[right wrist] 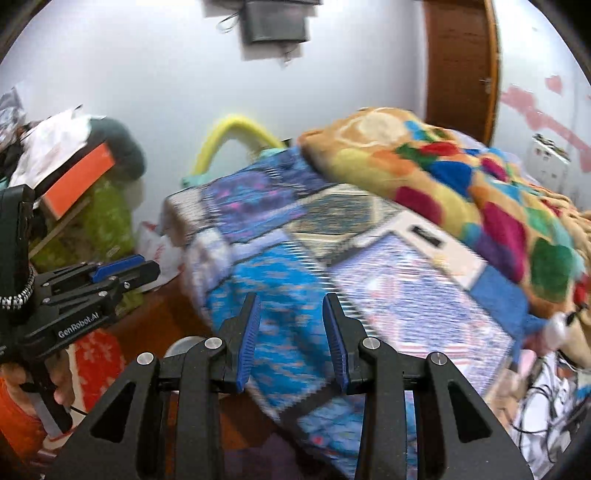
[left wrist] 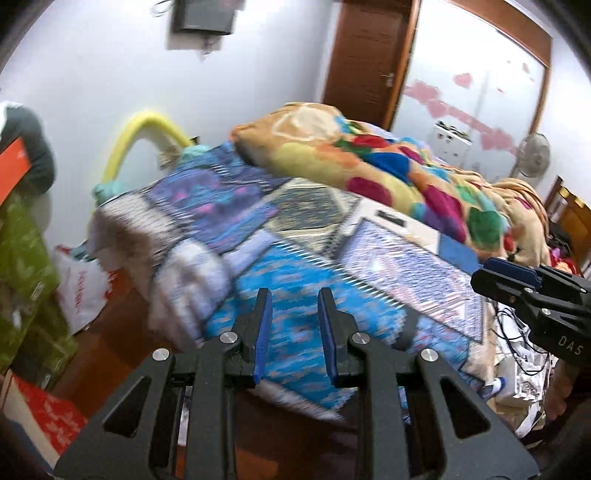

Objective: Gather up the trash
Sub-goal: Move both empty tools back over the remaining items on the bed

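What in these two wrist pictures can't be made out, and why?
- Bedspread pattern: smeared by motion blur in both wrist views.
- Dark wall box: cut off by the top edge in the right wrist view.
- Trash to collect: none identifiable; the white bag beside the bed is blurred in the left wrist view.

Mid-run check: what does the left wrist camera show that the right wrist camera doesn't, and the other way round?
Left wrist only: a standing fan at far right, and the right gripper entering from the right edge.

Right wrist only: the left gripper entering from the left with a hand on its handle, and loose papers topping the pile at left.

Both: the patchwork bedspread, the colourful blanket, a yellow foam arch, the wooden door, an orange box and a white plastic bag. Each camera's own jaws stand apart, holding nothing.
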`<action>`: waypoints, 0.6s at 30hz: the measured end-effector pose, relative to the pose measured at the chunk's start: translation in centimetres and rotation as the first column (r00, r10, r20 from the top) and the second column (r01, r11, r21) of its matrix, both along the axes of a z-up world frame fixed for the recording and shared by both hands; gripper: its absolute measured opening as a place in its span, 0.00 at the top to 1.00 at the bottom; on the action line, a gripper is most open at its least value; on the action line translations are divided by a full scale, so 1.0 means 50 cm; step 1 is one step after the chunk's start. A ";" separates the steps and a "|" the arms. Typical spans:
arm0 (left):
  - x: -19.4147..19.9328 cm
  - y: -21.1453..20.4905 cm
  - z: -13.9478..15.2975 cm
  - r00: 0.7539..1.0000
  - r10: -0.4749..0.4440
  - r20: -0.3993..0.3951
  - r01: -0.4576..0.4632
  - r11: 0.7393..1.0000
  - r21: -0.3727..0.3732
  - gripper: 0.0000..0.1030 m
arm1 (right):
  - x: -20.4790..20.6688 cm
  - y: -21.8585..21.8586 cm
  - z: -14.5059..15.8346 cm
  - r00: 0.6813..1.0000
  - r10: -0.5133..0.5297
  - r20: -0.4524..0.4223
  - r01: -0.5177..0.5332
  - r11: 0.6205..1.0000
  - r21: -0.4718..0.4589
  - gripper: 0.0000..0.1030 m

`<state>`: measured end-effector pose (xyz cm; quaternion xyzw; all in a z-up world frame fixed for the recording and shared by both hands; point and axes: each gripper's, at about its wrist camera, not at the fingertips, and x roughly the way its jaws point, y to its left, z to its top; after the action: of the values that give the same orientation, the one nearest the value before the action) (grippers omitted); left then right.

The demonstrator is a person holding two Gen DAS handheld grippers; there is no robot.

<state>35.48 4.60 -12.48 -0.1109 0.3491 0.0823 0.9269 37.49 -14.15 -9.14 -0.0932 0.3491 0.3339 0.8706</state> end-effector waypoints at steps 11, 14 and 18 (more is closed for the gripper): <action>0.224 -0.151 -0.017 0.992 -0.127 -0.010 0.127 0.992 0.007 0.47 | 0.183 -0.160 -0.065 0.970 -0.218 -0.104 0.221 0.975 0.016 0.67; 0.276 -0.167 -0.032 0.989 -0.146 -0.025 0.146 0.989 0.005 0.45 | 0.237 -0.170 -0.099 0.963 -0.222 -0.150 0.228 0.973 0.025 0.51; 0.355 -0.177 -0.065 0.984 -0.167 -0.055 0.167 0.986 -0.003 0.44 | 0.314 -0.172 -0.144 0.952 -0.250 -0.175 0.261 0.965 0.039 0.41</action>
<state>53.24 -4.24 -15.72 -0.0782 0.3826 0.0074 0.9206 53.18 -22.77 -16.32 0.0081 0.4201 0.2358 0.8763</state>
